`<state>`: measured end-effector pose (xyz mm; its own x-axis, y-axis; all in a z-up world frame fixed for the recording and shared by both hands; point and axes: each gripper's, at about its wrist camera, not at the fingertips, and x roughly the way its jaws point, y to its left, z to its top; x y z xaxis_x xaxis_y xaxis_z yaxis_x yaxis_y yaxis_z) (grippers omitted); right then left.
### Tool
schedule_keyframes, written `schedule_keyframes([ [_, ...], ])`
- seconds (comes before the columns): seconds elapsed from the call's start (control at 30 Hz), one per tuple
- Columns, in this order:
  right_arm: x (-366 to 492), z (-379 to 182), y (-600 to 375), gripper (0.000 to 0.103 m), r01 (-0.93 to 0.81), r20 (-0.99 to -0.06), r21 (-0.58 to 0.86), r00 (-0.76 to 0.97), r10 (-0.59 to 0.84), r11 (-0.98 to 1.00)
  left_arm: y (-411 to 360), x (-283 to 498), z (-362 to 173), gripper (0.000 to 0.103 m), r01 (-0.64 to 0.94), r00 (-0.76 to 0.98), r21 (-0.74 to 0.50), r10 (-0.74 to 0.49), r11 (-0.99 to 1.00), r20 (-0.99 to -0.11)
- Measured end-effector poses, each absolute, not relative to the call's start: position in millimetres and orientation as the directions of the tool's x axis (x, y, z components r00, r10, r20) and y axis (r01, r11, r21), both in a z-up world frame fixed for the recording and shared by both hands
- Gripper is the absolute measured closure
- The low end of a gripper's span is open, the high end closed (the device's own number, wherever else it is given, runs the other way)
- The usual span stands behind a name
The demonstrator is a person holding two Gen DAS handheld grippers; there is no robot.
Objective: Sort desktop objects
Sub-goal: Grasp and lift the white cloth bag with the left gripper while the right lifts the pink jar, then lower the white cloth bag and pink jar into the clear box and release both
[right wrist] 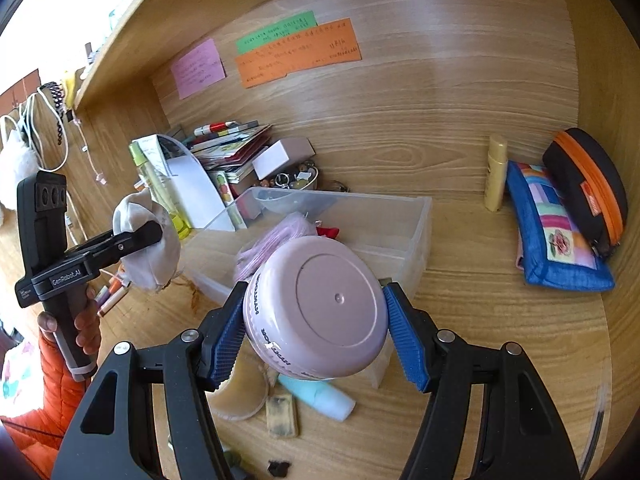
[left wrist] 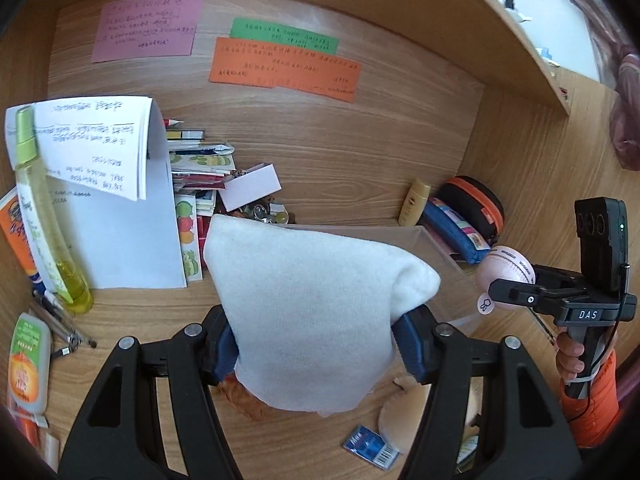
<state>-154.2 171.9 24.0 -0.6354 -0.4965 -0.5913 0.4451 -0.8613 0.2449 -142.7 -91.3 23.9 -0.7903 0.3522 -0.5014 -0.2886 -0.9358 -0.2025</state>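
While the left tongs (left wrist: 316,344) clamp a white cloth (left wrist: 312,312), the right tongs (right wrist: 316,332) grip a pink jar (right wrist: 320,308).

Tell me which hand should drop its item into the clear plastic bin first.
Probably right: the right gripper holds the round pink jar just before the clear plastic bin; the left gripper is off to its side.

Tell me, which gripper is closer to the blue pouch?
Right. The right gripper, holding the pink jar, is beside the clear bin, on the side of the blue pouch. The left gripper, holding a white cloth, is across the bin, farther away.
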Motion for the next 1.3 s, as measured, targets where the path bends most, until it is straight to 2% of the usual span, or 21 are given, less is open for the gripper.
schedule_keyframes([
  [0.53,-212,18,149,0.040,0.444,-0.656,0.204,-0.600,-0.458,-0.873,-75,-201,25,0.038,-0.338,-0.734,-0.192,0.386,-0.921,-0.559],
  [0.97,-245,6,136,0.041,0.392,-0.704,0.018,-0.648,-0.290,-0.920,-62,-237,-12,0.038,-0.343,-0.650,-0.160,0.357,-0.926,-0.671],
  [1.1,-254,2,133,0.040,0.397,-0.716,0.012,-0.637,-0.285,-0.918,-57,-237,-16,0.038,-0.359,-0.643,-0.138,0.352,-0.923,-0.681],
  [1.3,-264,0,130,0.040,0.411,-0.734,0.006,-0.617,-0.283,-0.911,-57,-240,-17,0.030,-0.373,-0.634,-0.126,0.352,-0.919,-0.689],
])
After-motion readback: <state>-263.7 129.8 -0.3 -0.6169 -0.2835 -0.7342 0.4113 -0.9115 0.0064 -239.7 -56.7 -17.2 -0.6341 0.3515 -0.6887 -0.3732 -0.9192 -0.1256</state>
